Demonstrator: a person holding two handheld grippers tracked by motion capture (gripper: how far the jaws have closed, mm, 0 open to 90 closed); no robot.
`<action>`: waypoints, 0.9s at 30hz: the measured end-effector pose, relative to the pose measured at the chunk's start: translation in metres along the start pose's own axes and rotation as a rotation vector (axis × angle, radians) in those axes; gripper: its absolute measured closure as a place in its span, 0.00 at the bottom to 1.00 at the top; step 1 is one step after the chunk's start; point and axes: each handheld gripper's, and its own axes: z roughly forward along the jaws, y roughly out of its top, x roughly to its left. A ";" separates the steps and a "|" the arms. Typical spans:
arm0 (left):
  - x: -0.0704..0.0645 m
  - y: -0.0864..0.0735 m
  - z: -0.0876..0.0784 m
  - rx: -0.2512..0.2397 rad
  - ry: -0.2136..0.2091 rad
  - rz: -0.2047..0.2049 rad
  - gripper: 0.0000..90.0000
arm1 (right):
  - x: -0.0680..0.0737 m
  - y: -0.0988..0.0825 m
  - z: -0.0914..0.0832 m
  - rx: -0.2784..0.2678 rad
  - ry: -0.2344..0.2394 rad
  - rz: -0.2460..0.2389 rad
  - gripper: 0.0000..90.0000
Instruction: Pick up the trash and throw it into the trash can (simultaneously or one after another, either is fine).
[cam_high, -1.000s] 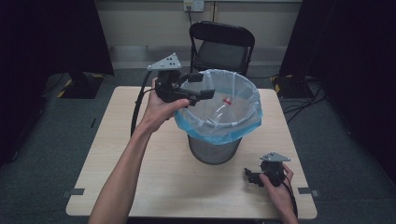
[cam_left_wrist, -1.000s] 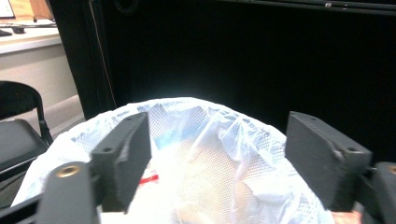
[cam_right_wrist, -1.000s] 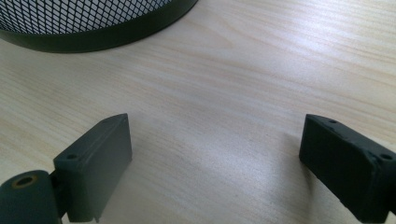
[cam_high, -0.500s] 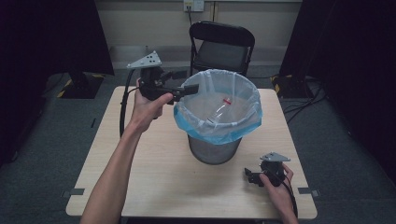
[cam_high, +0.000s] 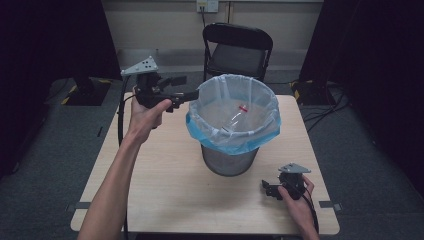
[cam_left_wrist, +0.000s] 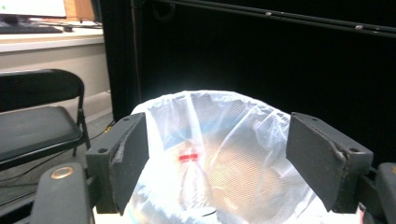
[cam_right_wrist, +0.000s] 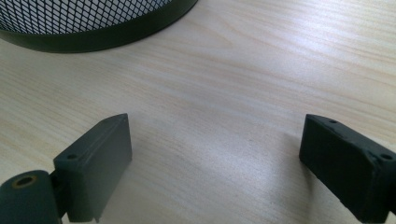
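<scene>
- Two grippers were in play: the left gripper (cam_high: 181, 93) was held in the air just beside the bin's left rim, its jaws spread wide with nothing between them; the right gripper (cam_high: 270, 190) rested low on the table (cam_high: 165, 180), jaws likewise apart and empty.
- One clear plastic bottle (cam_high: 234, 120) with a red band lay inside the bag (cam_high: 232, 137) that lined the mesh bin (cam_high: 227, 162), which stood near the middle of the table.
- A snag was judged possible: the left jaws stood close to the thin plastic at the rim, and a sideways brush could have dragged the liner off the rim or torn it.
- A tip-over was also judged a risk, since the bin looked light and a push on its upper edge could have rocked it.
- The loose cable (cam_high: 120, 120) trailing from the left gripper could have caught on the table edge.
- Much of the bottle was blurred by the translucent bag; whether it was capped, and whether it leaned on the wall or lay flat, could not be told.
- The bin's base and the bag's bottom were hidden.
- In the right gripper view only a curved slice of the mesh bin was seen, cut off by the frame.
</scene>
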 end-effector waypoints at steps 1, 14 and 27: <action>0.002 -0.001 -0.002 0.006 0.012 -0.004 0.23 | 0.000 0.000 0.000 0.000 0.000 0.000 0.09; 0.014 -0.012 -0.025 0.023 0.074 -0.006 0.22 | 0.000 0.000 0.000 0.000 0.000 0.000 0.09; 0.020 -0.027 -0.055 0.049 0.122 0.014 0.20 | 0.000 0.000 0.000 0.000 0.000 0.001 0.09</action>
